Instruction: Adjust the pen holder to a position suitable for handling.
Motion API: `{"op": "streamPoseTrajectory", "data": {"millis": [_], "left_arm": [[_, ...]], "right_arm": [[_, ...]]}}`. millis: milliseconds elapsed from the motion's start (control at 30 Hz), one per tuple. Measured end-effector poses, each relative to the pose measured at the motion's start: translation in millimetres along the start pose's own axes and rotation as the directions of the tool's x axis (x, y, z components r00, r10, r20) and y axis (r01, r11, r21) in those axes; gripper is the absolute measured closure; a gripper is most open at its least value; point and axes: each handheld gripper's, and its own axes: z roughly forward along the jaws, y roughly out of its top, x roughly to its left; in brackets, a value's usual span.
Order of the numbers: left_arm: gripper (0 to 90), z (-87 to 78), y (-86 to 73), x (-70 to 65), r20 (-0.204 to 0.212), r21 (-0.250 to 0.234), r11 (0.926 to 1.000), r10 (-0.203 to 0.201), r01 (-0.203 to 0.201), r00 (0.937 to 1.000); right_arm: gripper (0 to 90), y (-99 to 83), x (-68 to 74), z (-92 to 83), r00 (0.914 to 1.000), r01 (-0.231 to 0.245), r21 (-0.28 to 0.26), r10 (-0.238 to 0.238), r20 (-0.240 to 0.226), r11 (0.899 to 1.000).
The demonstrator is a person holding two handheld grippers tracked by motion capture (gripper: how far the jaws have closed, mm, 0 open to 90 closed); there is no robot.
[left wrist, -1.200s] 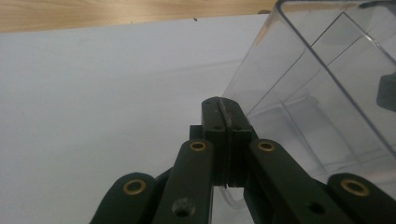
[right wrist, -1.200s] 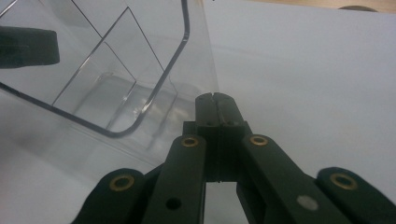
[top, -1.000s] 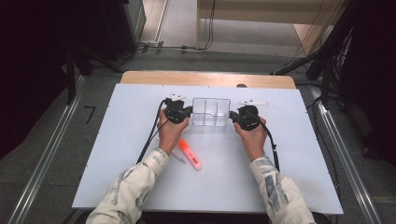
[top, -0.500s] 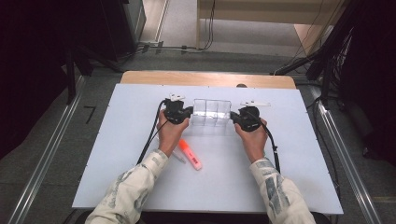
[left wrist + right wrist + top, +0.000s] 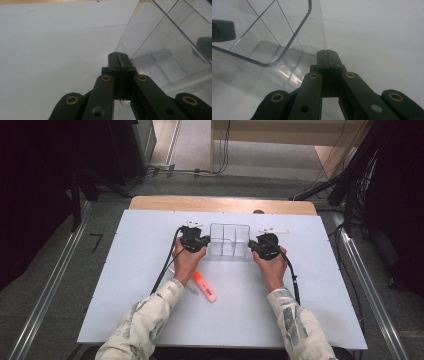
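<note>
Two hand-held grippers flank a clear plastic organizer (image 5: 230,240) on a white table (image 5: 125,270). In the high view the organizer, a transparent box split by inner walls into compartments, stands just beyond the table's centre, toward twelve o'clock. The left gripper (image 5: 194,239) sits at the box's nine o'clock end and the right gripper (image 5: 265,246) at its three o'clock end, each borne by a hand in a patterned sleeve entering from six o'clock. In the left gripper view the left gripper (image 5: 120,58) has its two black jaws pressed together, with the edge of the organizer's (image 5: 160,37) end wall pinched in the seam between them; the box rises toward one to two o'clock. In the right gripper view the right gripper (image 5: 327,53) likewise has its jaws fully together at the lower edge of the organizer's (image 5: 274,32) end wall, which stands toward eleven o'clock; the wall meets the jaw tips, held between them. An orange marker (image 5: 205,286) lies on the table at about seven o'clock from the organizer, beside the left forearm, well apart from the box.
</note>
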Motion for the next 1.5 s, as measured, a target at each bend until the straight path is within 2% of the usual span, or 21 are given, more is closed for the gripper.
{"op": "streamPoseTrajectory", "data": {"millis": [167,267,400,600,733,833,1000,1167,1200,1300,1400,1500], "left_arm": [[90.0,-4.2,-4.8,-12.7,0.023,0.028,0.9996,0.007,-0.008,0.9997],[90.0,-10.4,-7.7,-12.8,0.028,0.042,0.9991,0.005,-0.007,0.9996],[90.0,-21.0,-13.6,-4.7,0.022,0.042,0.9991,-0.002,0.001,0.9998],[90.0,-33.0,-20.4,6.8,0.002,0.033,0.9994,0.014,-0.014,0.9999],[90.0,-38.8,-24.5,11.0,0.005,0.030,0.9995,0.007,-0.007,1.0000],[90.0,-36.7,-24.7,7.0,0.012,0.028,0.9996,0.006,-0.007,0.9999],[90.0,-31.7,-24.5,-1.3,0.021,0.036,0.9990,0.026,-0.027,0.9994],[90.0,-30.8,-26.8,-1.6,0.012,0.022,0.9994,0.028,-0.028,0.9996],[88.3,-30.8,-26.8,-1.6,0.012,0.022,0.9994,0.028,-0.028,0.9996],[78.7,-36.1,-25.8,3.7,-0.022,-0.004,0.9993,0.037,-0.037,0.9991],[65.2,-44.1,-25.3,10.5,-0.062,-0.031,0.9984,0.044,-0.046,0.9971],[53.4,-53.6,-25.7,19.4,-0.094,-0.057,0.9974,0.038,-0.044,0.9949]], "right_arm": [[88.1,-4.7,-9.9,-10.3,1.0000,-0.003,0.017,0.003,-0.002,1.000],[88.1,-6.7,-9.7,-13.3,1.0000,-0.004,0.024,0.004,-0.007,1.000],[88.1,-8.9,1.4,-12.9,0.9997,0.016,0.028,-0.015,-0.020,0.999],[88.1,-14.1,22.6,-11.6,0.9991,0.004,0.027,-0.003,-0.041,1.000],[88.1,-18.3,31.8,-12.8,0.9994,0.013,0.018,-0.013,-0.032,1.000],[88.1,-18.3,30.3,-13.4,0.9997,0.010,0.017,-0.010,-0.024,1.000],[88.0,-19.7,19.8,-18.2,0.9999,-0.004,0.019,0.005,-0.014,1.000],[87.8,-20.4,19.8,-18.5,0.9998,0.017,0.012,-0.017,-0.005,1.000],[87.8,-20.4,19.8,-18.5,0.9998,0.017,0.012,-0.017,-0.005,1.000],[79.0,-19.6,19.2,-21.4,0.9993,0.033,0.002,-0.033,0.018,0.999],[72.3,-18.2,16.9,-26.5,0.9974,0.053,-0.012,-0.052,0.049,0.999],[64.1,-18.0,13.8,-32.7,0.9966,0.052,-0.029,-0.050,0.065,0.998]]}}
